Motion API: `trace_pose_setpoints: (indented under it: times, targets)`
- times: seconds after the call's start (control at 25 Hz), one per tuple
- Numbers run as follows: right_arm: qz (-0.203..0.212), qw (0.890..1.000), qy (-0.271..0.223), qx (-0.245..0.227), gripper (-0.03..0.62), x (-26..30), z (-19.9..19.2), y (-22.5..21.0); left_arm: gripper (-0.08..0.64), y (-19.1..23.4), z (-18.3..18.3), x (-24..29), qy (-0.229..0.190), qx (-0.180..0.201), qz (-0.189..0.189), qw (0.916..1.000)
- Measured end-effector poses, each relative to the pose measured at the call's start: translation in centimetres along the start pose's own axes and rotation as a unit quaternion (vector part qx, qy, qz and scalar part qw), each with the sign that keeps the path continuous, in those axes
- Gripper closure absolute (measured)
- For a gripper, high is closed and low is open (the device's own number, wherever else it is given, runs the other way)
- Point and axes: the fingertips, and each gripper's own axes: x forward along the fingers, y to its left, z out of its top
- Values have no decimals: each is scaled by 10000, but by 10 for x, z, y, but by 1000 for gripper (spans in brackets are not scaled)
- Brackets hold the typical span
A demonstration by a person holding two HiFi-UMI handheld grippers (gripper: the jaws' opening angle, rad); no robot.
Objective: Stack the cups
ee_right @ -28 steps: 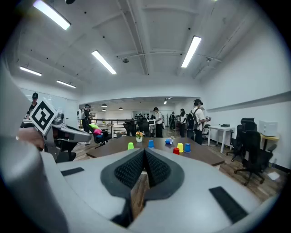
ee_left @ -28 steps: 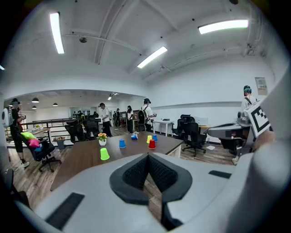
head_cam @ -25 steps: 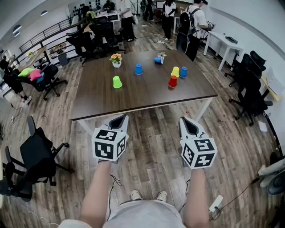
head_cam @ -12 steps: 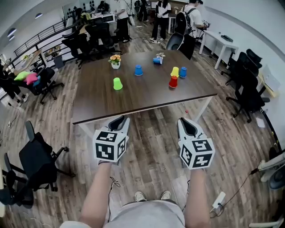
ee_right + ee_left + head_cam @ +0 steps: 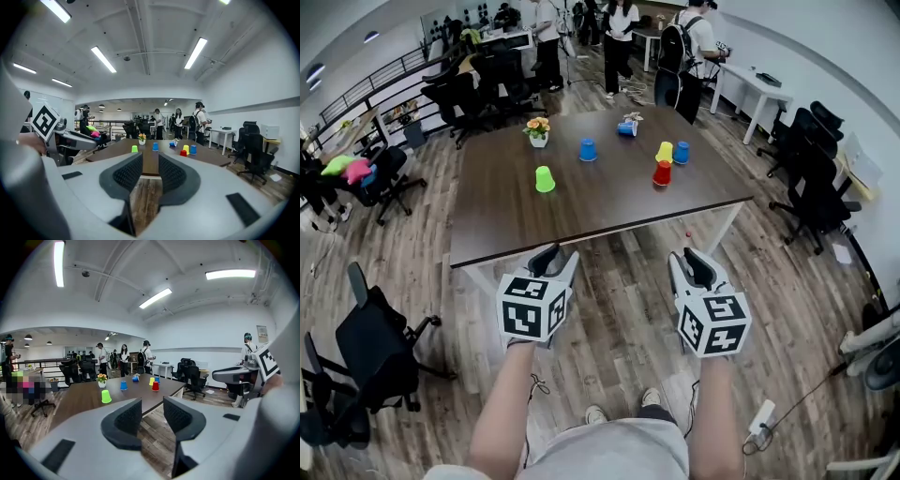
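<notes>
Several upturned cups stand on the far half of a brown table (image 5: 516, 225): a green cup (image 5: 545, 179), a blue cup (image 5: 588, 150), a yellow cup (image 5: 665, 152), a second blue cup (image 5: 682, 153) and a red cup (image 5: 662, 172). Another blue cup (image 5: 625, 128) lies on its side at the back. My left gripper (image 5: 554, 261) and right gripper (image 5: 691, 264) hover over the floor just short of the table's near edge. Both have just been opening; their jaws stand apart with nothing between them. The left gripper view shows the green cup (image 5: 106, 396) closest.
A small pot of flowers (image 5: 538, 130) stands at the table's back left. Black office chairs (image 5: 380, 337) sit to the left and right of the table. Several people stand beyond its far end. A white desk (image 5: 759, 89) lines the right wall.
Both grippers' jaws have gone from shut to apart. The table's near edge has come closer to the two grippers as I moved forward.
</notes>
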Motion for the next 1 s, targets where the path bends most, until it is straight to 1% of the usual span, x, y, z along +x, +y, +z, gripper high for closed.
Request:
trace_pose_setpoints:
  times: [0.12, 0.24, 0.44, 0.64, 0.84, 1.0]
  targets:
    - [13, 10000, 43, 49, 489, 5, -3, -4, 390, 2, 1, 7, 3, -21, -2, 10000]
    - [40, 9999, 104, 84, 443, 12, -7, -9, 362, 3, 1, 15, 14, -35, 14, 10000]
    - [48, 9999, 109, 126, 399, 29, -13, -28, 325, 3, 1, 36, 15, -24, 111, 9999]
    - [114, 9998, 77, 167, 368, 58, -10, -61, 294, 5, 8, 71, 46, -52, 265, 9996]
    - [228, 9996, 121, 150, 354, 93, -8, -106, 265, 2, 19, 118, 141, -120, 417, 9990]
    - [377, 9991, 151, 115, 351, 125, -5, -139, 265, 4, 29, 155, 150, -244, 617, 9977]
